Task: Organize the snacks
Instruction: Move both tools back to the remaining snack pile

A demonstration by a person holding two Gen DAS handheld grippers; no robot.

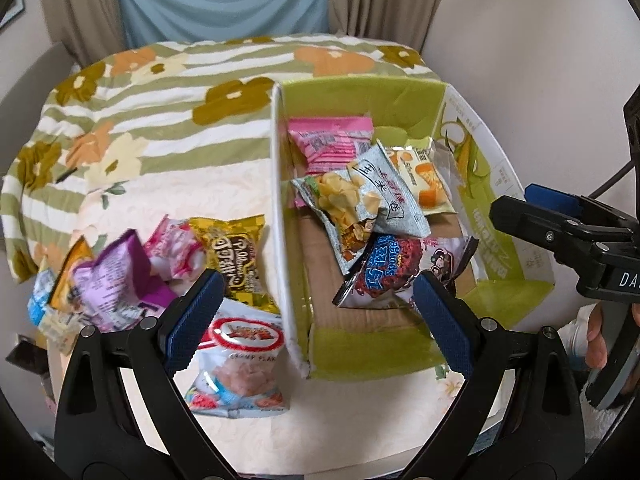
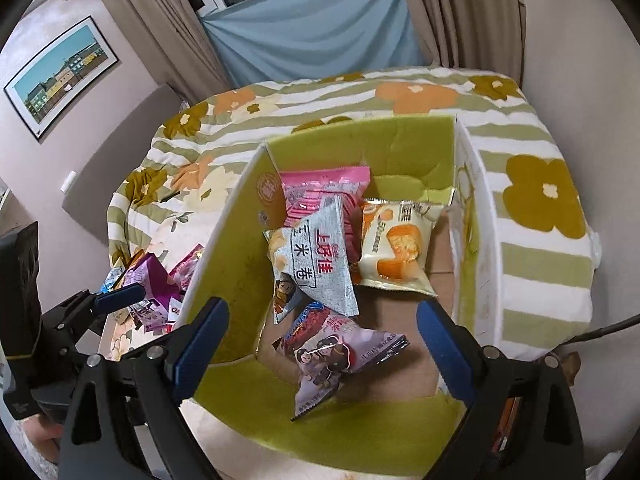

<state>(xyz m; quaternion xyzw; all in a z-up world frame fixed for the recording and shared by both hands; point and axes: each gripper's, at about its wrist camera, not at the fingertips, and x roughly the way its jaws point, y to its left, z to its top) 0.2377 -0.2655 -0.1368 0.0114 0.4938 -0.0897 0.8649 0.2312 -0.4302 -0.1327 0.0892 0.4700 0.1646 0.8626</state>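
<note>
Your left hand-held gripper (image 1: 316, 304) and right hand-held gripper (image 2: 322, 344) both gape apart, holding nothing. Snack packets (image 2: 316, 260) fill the green box (image 2: 240, 248); more packets (image 1: 224, 256) lie beside its left wall on the worktop (image 1: 240, 184).

Snack packets (image 1: 360, 200) in green box (image 1: 400, 92), others (image 1: 160, 272) beside

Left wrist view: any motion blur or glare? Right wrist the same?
Left wrist: the loose packets, like the purple packet, are smeared; the green box stays sharp; slight glare on the shrimp-flake bag. Right wrist: sharp in the box, strong fisheye bend at the edges.
</note>
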